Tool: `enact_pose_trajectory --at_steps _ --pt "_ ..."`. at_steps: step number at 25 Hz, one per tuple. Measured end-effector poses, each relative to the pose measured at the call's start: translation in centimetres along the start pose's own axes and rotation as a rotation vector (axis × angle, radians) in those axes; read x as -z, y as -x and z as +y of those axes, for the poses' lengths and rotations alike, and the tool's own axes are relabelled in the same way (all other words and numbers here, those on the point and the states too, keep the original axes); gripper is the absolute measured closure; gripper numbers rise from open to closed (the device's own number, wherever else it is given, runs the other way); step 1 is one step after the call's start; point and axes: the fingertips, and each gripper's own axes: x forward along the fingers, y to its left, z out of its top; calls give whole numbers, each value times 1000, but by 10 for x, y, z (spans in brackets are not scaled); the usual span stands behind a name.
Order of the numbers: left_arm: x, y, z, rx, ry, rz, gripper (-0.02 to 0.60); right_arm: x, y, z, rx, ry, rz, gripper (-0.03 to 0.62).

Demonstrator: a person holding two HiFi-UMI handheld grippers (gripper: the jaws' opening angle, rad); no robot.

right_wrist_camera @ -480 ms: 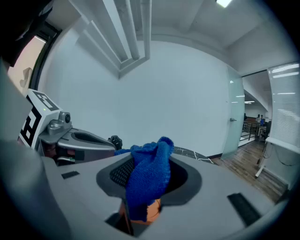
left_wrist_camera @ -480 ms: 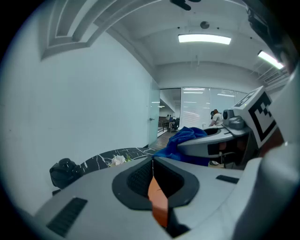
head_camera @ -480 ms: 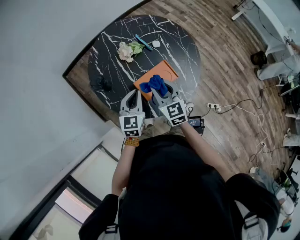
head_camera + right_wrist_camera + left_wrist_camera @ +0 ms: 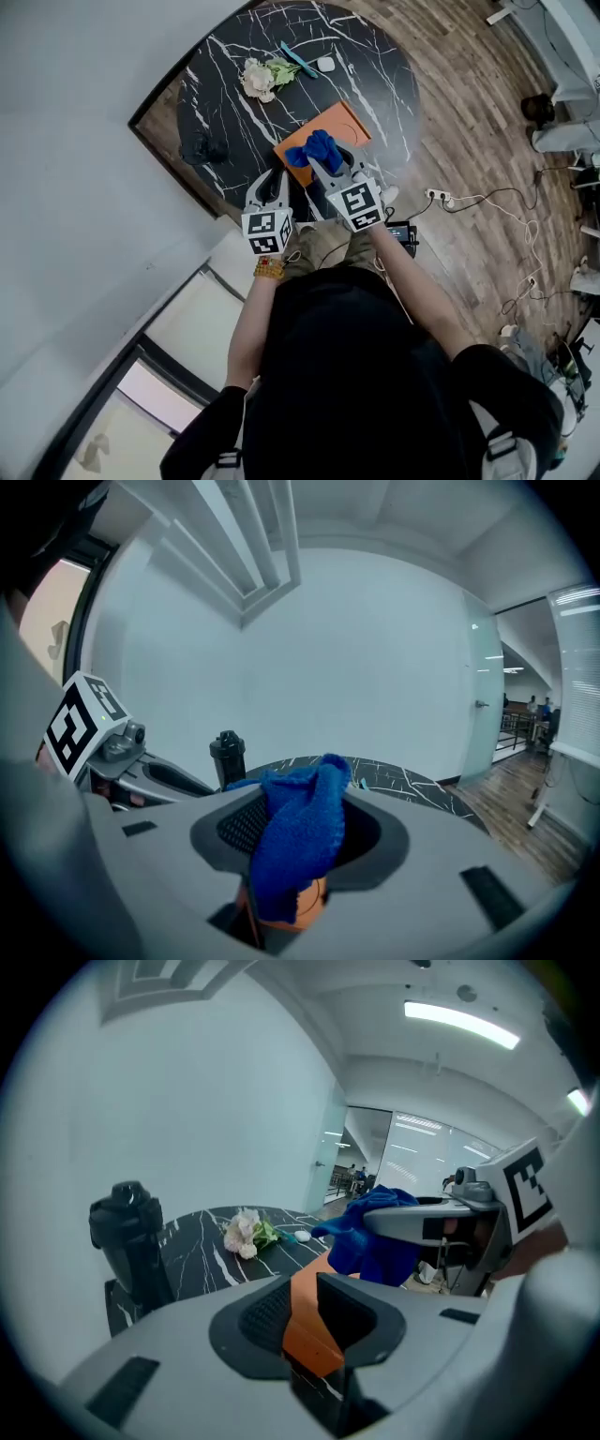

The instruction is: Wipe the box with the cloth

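The round black marble counter carries everything, and the orange box lies flat at its near side, within reach of both arms. The left claw is drawn nearly closed at the box's near-left corner. Orange fills the slit between its jaws, so it looks clenched on that corner, probably to stop the box sliding once rubbing begins. The right claw is clamped on the blue cloth and held over the near part of the box, tipped gently downward so the cloth leads. The cloth is bunched rather than spread, with a fold rising above the jaws and a tail hanging through them towards the orange surface. That gives a soft pad to press with, but no view shows whether it touches the box yet. A black bottle stands well to the left and a bunch of pale flowers lies at the far side. A blue stick and a small white thing lie just beyond, all clear of the wiping path.
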Motion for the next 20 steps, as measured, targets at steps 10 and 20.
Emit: enact_pose_trajectory --at_steps 10,20 --pt "78 -56 5 8 97 200 428 67 -74 25 -157 81 187 439" --pt "87 -67 0 40 187 224 419 95 -116 58 -339 109 305 441"
